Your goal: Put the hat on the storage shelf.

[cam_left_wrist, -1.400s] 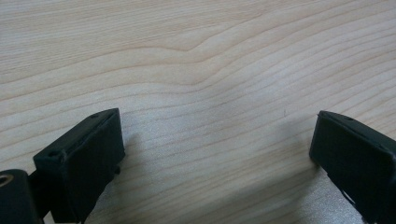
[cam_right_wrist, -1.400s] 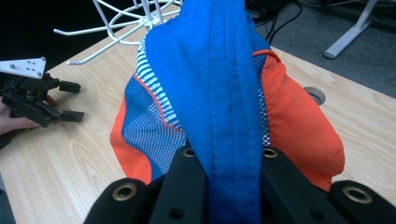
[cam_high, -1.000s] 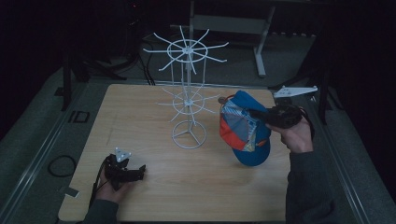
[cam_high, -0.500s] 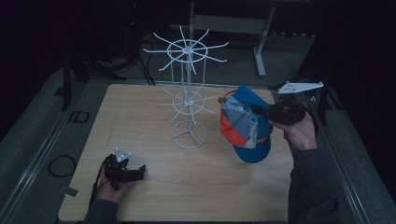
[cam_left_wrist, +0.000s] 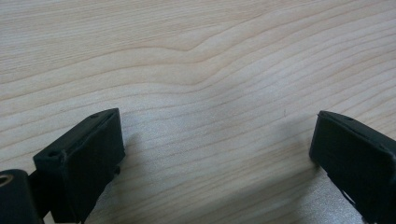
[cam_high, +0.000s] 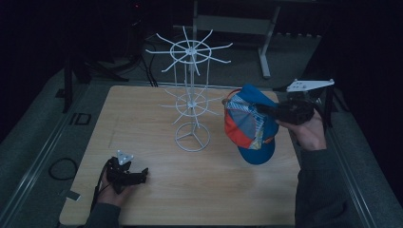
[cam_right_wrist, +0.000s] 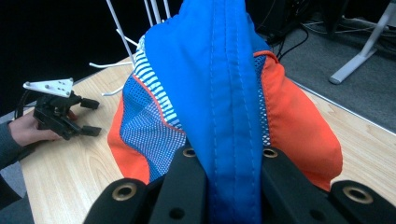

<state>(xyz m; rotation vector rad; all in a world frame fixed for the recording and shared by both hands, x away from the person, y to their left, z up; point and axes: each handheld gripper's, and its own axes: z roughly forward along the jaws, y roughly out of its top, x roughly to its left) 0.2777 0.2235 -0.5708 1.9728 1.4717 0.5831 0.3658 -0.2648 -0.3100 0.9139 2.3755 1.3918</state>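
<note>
A blue and orange cap hangs in the air over the table's right side, just right of the white wire rack. My right gripper is shut on the cap's blue crown fabric, which bunches between its black jaws in the right gripper view. The cap's blue brim points down toward the table. My left gripper rests low at the table's front left, jaws wide apart with bare wood between its fingers. It is also seen far off as the left gripper in the right gripper view.
The wooden table carries the rack's ring base near its middle. The rack's upper hook arms spread wide above. A metal table leg stands on the grey floor behind. A cable loop lies left of the table.
The right gripper has lifted the cap slightly and turned it more upright beside the rack. The left gripper has stayed still.
</note>
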